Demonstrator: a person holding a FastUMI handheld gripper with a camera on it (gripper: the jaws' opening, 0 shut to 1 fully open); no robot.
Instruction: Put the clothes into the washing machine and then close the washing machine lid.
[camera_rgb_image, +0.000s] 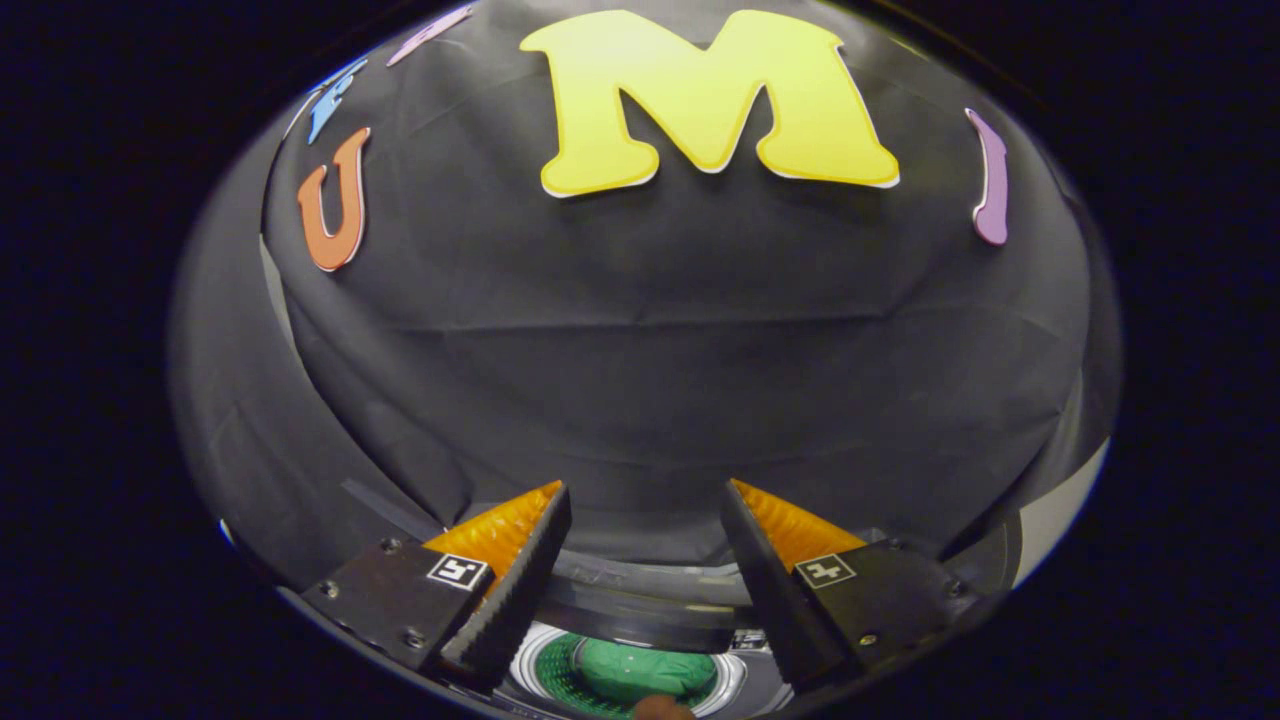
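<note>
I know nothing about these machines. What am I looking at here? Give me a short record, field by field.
gripper: gripper, fingers spread apart, nothing between them
washing machine: washing machine below the fingers, round opening facing up, lid not over it
clothes: green cloth lying inside the drum
backdrop: black cloth wall beyond the fingers
task stage: cloth looks already in; lid closing seems next

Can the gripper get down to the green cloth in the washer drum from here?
Probably yes: the gripper is open and holds nothing, and the green cloth lies in the open drum below and between the fingers, nothing visibly blocking.
</note>
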